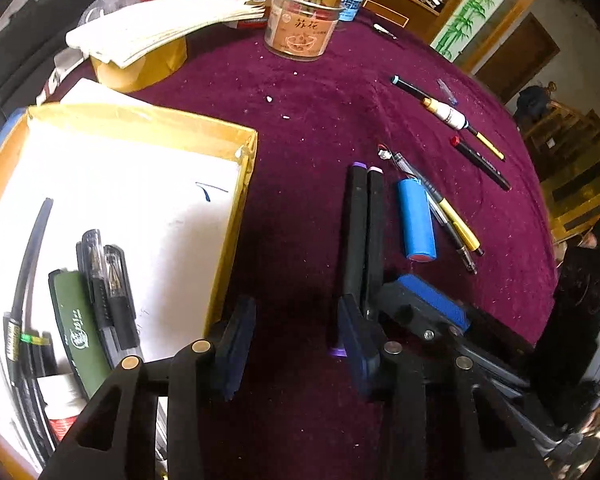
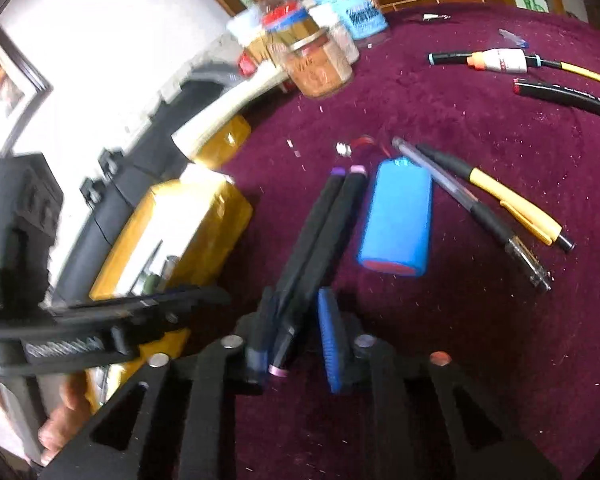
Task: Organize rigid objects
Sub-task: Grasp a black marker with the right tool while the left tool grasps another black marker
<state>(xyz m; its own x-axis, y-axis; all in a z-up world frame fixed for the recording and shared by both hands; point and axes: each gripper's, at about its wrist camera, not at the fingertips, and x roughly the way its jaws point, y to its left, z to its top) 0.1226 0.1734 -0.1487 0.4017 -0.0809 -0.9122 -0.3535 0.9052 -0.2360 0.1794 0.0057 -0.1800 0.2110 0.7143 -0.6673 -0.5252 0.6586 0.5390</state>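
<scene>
The right gripper [image 2: 296, 344] has its blue-padded jaws drawn in around the near ends of two black marker pens with purple and pink end caps [image 2: 320, 224], which lie side by side on the dark red velvet tablecloth [image 2: 480, 320]. Blur hides whether the pads actually press them. In the left wrist view the left gripper [image 1: 296, 344] stands part-spread with only cloth between its fingers; the two markers [image 1: 360, 232] lie just beside its right finger, where the right gripper [image 1: 420, 304] reaches in.

Just right of the markers lies a blue cylindrical battery pack [image 2: 396, 220], then a clear ballpoint [image 2: 472, 212] and a yellow-and-black pen [image 2: 512, 204].

Only the left view looks into the yellow cardboard box lined with white paper [image 1: 236, 184], holding black gel pens [image 1: 108, 288] and a dark green case [image 1: 76, 328]. The right view is smeared on its left side, showing the box only as a yellow blur.
</scene>
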